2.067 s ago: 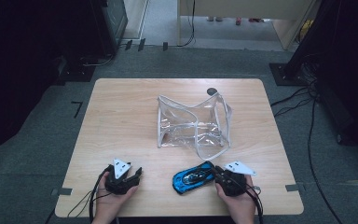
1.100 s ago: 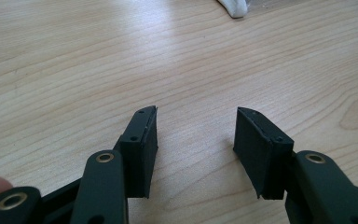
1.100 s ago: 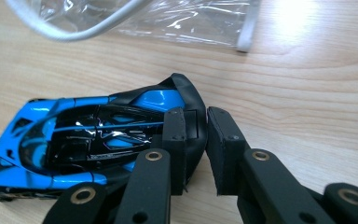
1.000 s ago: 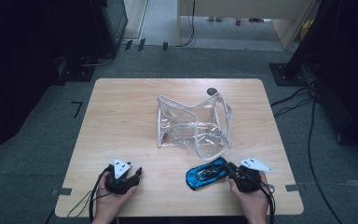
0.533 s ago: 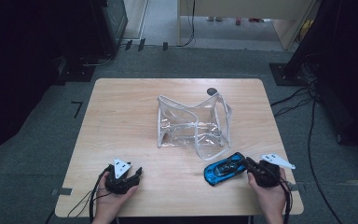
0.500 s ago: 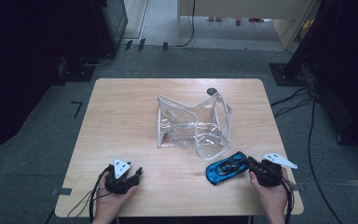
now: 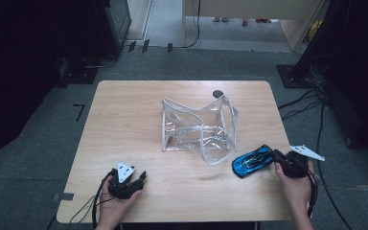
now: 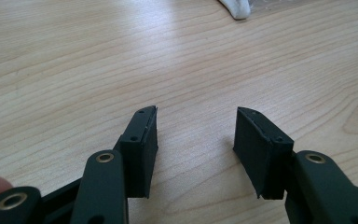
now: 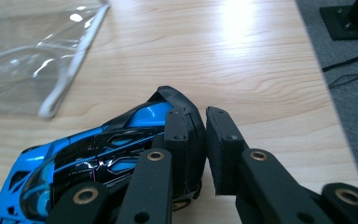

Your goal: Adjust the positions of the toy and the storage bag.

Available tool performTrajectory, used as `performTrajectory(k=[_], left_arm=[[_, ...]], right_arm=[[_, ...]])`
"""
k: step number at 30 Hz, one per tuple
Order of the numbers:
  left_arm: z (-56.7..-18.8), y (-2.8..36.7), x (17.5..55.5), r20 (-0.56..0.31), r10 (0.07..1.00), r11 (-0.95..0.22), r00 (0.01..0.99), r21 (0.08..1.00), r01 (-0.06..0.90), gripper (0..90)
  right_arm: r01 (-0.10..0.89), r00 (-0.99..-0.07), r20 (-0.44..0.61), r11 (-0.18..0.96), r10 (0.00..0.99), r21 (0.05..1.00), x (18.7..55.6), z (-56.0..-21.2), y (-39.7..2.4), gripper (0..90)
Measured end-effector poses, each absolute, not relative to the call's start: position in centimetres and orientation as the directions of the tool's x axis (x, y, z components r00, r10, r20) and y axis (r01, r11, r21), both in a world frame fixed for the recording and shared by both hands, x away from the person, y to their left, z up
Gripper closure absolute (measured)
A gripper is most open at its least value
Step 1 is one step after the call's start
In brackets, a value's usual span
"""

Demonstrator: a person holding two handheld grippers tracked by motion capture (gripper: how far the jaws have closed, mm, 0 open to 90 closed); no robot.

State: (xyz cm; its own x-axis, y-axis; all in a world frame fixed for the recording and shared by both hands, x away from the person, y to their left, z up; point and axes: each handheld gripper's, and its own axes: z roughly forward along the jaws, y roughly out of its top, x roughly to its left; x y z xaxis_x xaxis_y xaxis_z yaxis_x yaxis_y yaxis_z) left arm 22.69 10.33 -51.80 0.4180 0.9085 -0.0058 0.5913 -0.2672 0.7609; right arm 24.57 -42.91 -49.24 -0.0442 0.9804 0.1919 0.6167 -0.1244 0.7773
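My right gripper (image 7: pixel 277 156) low at the table's (image 7: pixel 139 129) right edge, jaws pinching the tail of the blue toy car (image 7: pixel 252 160), clear bag (image 7: pixel 199 127) just beyond the car, my left gripper (image 7: pixel 135 178) resting near the front edge, jaws spread over bare wood.

High view: you look forward and down on the whole table (image 7: pixel 124 124) from above your side. Left gripper view: close above bare tabletop, facing the clear bag (image 8: pixel 235 7). Right gripper view: close, facing the same bag (image 9: pixel 32 51), as overhead (image 7: pixel 199 127).
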Motion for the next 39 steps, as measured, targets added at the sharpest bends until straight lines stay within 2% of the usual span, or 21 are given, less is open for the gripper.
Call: performTrajectory(k=[3, 16, 39], left_arm=[[-51.8, 10.3, 22.7, -0.007, 0.909, -0.265, 0.416, 0.761, 0.592, 50.0], [-51.8, 10.3, 22.7, -0.008, 0.91, -0.263, 0.414, 0.761, 0.592, 49.9], [-51.8, 10.4, 22.7, -0.012, 0.91, -0.261, 0.415, 0.762, 0.593, 49.9]], right_arm=[[0.608, -0.013, 0.227, -0.173, 0.974, 0.775, 24.8, -49.5, -43.9, 80.4], [0.579, 0.035, 0.23, -0.208, 0.973, 0.788, 25.0, -49.8, -45.2, 80.1], [0.583, 0.055, 0.251, -0.235, 0.966, 0.777, 25.0, -50.6, -45.6, 79.5]])
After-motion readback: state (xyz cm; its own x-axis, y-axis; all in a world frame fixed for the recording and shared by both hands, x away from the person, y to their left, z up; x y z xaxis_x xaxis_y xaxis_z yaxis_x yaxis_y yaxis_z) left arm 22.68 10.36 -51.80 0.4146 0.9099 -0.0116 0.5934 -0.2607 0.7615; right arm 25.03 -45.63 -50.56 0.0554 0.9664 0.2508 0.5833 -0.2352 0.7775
